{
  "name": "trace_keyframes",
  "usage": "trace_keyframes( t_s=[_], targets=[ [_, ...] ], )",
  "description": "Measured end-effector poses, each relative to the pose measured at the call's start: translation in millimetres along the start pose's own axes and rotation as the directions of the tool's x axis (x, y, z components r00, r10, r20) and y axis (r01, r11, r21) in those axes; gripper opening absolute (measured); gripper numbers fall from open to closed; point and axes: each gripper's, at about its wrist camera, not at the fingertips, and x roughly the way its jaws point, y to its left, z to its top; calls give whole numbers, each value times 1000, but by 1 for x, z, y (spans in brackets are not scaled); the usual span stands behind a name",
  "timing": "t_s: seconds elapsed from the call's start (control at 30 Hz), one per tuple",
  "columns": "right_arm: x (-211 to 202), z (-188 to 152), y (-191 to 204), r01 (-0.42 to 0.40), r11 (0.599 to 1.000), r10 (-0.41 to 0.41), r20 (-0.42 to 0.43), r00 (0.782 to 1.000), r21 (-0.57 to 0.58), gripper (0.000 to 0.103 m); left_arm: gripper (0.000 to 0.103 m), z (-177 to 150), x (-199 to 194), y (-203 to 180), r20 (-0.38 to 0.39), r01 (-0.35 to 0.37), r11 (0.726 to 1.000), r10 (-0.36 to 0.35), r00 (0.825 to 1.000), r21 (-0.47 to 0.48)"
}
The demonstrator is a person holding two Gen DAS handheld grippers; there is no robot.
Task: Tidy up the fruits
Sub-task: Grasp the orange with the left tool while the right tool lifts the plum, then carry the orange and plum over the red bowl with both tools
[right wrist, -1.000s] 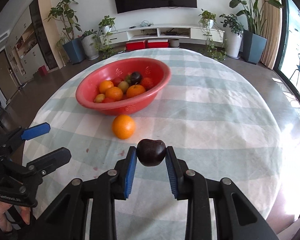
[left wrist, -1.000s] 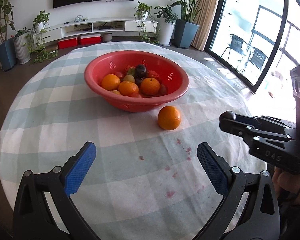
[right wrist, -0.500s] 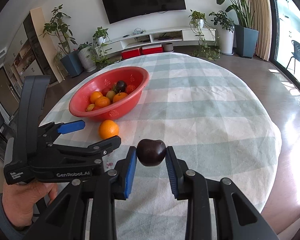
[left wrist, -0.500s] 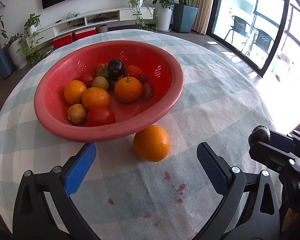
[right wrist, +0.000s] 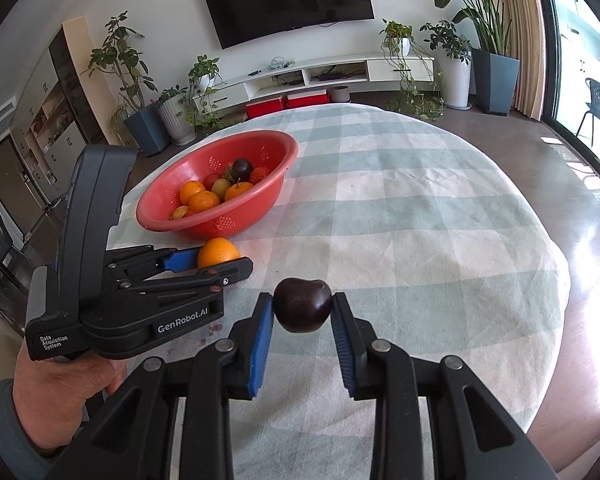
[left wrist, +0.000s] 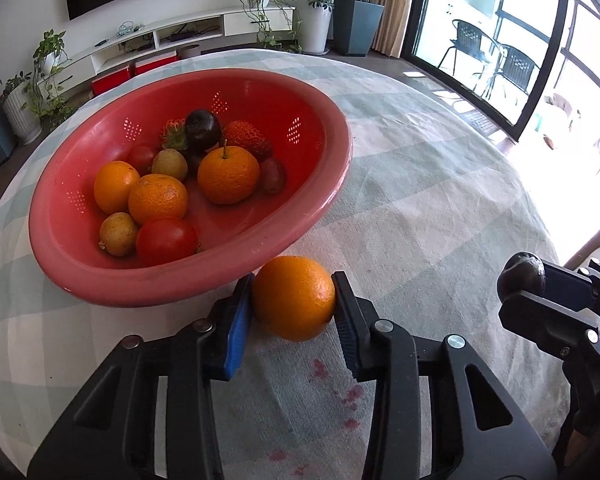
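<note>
Left gripper [left wrist: 293, 300] is clamped on an orange [left wrist: 293, 297]: blue pad on its left side, black pad on its right, both touching. The orange sits on the cloth [left wrist: 440, 184], just beside the bowl's [left wrist: 324, 204] near rim, partly under the overhang. It's round, no long axis to call; stem end not visible, so can't tell which way it points.

Right gripper [right wrist: 303, 310] is closed on a dark plum [right wrist: 303, 310], pinched by its sides at the fingertips. The plum is a bit wider than tall, wide axis running pad to pad, with a shallow dip on top. It's held above the cloth, well apart from the bowl.

Pose: the left gripper lies low and nearly level, fingers pointing at the bowl's base; from the right wrist view it's held from below by the left hand [right wrist: 60, 384], body rising behind the fingers. The right gripper is to its right, fingers pointing across the table.

Bowl is red, perforated, upright, and holds three more oranges, a tomato [left wrist: 166, 240], two small yellow-brown fruits, strawberries and another dark plum [left wrist: 202, 129]. Reddish stains [left wrist: 340, 396] mark the cloth under the left gripper.
</note>
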Motion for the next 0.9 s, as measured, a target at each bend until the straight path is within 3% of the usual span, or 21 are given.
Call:
trace_keyframes(
  t_s=[0.27,0.5,0.7,0.9],
  targets=[
    [-2,-2,1,8,1000,-8,8,1000,-1,32,36,-15,-21,-1,32,19,1000,-20,999,8],
    [-5,0,3,11,1000,-11,15,1000,-8,32,36,-31,-69,28,96,35,998,-30,995,-48],
    [-19,20,9,0,1000,1,46,999,-20,32,36,-16,-112,74,172,22,995,-4,985,-98],
    [-27,70,33,-2,994,13,101,995,-108,32,36,16,-129,104,206,-15,997,31,978,-79]
  ],
)
